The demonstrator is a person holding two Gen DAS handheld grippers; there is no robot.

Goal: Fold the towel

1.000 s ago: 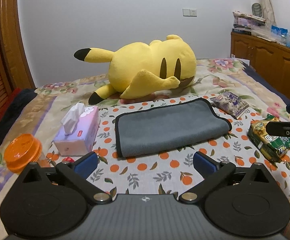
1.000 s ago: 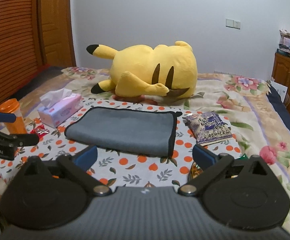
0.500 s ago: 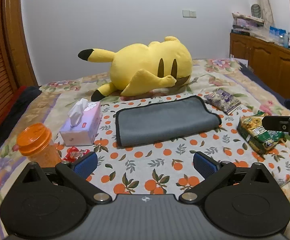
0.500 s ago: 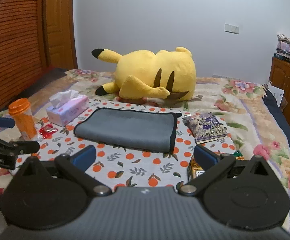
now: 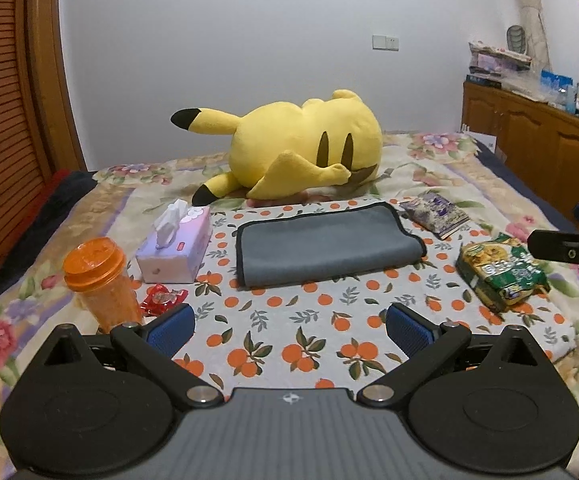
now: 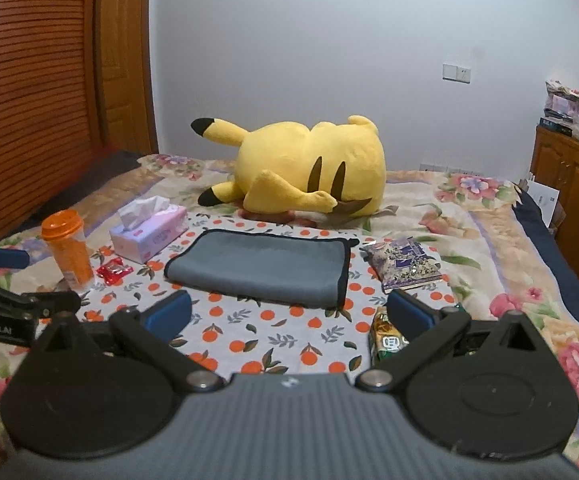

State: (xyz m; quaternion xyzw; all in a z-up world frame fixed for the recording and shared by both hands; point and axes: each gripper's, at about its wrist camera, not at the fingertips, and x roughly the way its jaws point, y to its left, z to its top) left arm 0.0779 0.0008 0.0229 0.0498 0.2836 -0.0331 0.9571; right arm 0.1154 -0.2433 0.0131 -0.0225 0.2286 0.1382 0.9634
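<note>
A bed (image 5: 441, 168) with a floral cover fills both views, and over its near part lies an orange-print cloth (image 5: 301, 340). At the back a big yellow plush toy (image 5: 305, 152) lies on its side. In front of it, in the middle of the cloth, the grey towel (image 5: 325, 246) lies flat, apparently doubled over, its black-trimmed edges showing. To its left stand a tissue box (image 5: 175, 246) and an orange-lidded cup (image 5: 99, 280), with a small red wrapper (image 5: 163, 298) near them; to its right lie a purple snack bag (image 5: 435, 214) and a green snack bag (image 5: 501, 272). The left gripper (image 5: 289, 326) and right gripper (image 6: 289, 312) both hover short of the towel, fingers spread wide apart and holding nothing. Any further fold looks risky chiefly because of crowding: a sweep of either gripper could knock the cup or drag a snack bag, and pinching too deep could catch the cloth underneath along with the towel.
</note>
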